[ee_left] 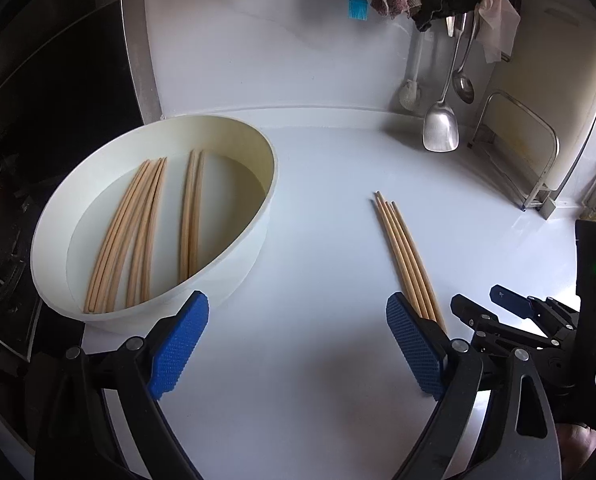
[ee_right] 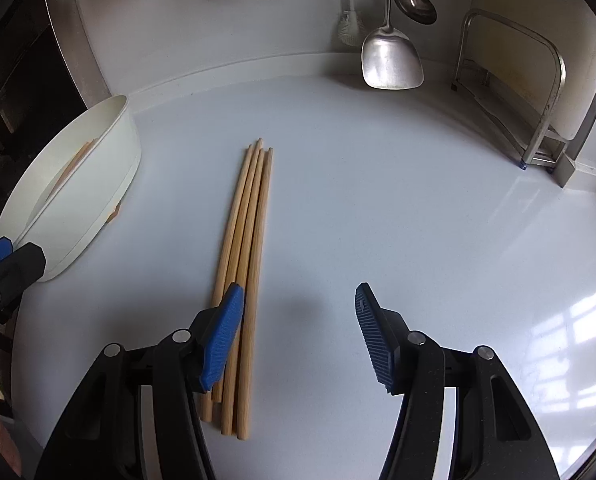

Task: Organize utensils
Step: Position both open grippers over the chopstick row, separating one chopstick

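Both grippers agape — left gripper [ee_left: 298, 344]; right gripper [ee_right: 299, 332]; chopsticks [ee_right: 246, 248] loose.

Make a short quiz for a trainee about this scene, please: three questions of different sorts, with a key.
1. True or false: the white tub already holds chopsticks.
2. How many loose chopsticks lie on the counter?
3. Which gripper has a finger over the loose bundle's near end? A) left gripper B) right gripper

Key: 1 true; 2 four; 3 B, though both grippers are open and hold nothing.
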A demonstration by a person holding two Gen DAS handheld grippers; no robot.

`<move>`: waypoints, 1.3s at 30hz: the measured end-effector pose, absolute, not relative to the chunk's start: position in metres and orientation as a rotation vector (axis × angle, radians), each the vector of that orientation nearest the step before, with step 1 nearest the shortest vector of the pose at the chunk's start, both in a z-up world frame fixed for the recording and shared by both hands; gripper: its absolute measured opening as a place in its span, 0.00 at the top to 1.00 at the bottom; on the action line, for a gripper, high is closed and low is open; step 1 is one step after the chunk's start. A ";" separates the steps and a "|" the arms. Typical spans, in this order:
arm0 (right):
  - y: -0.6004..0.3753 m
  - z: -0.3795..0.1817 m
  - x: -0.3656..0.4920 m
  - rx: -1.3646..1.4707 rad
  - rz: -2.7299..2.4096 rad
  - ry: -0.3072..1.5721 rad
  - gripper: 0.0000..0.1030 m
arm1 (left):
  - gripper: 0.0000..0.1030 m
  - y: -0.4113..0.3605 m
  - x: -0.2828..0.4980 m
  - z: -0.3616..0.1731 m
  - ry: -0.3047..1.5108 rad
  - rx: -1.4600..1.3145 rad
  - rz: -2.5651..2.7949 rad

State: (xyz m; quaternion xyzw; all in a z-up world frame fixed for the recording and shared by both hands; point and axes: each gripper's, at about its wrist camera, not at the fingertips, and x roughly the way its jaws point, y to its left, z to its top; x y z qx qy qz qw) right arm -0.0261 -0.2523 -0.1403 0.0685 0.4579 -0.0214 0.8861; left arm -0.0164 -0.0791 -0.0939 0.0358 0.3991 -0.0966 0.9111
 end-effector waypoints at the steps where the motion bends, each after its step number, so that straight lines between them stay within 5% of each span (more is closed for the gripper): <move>1: -0.251 -0.142 -0.024 0.138 -0.040 0.944 0.46 | 0.12 -0.080 -0.016 -0.097 0.824 0.070 -0.200; 39: -0.241 -0.158 -0.012 0.016 -0.031 0.945 0.49 | 0.12 -0.098 -0.003 -0.123 0.889 0.029 -0.205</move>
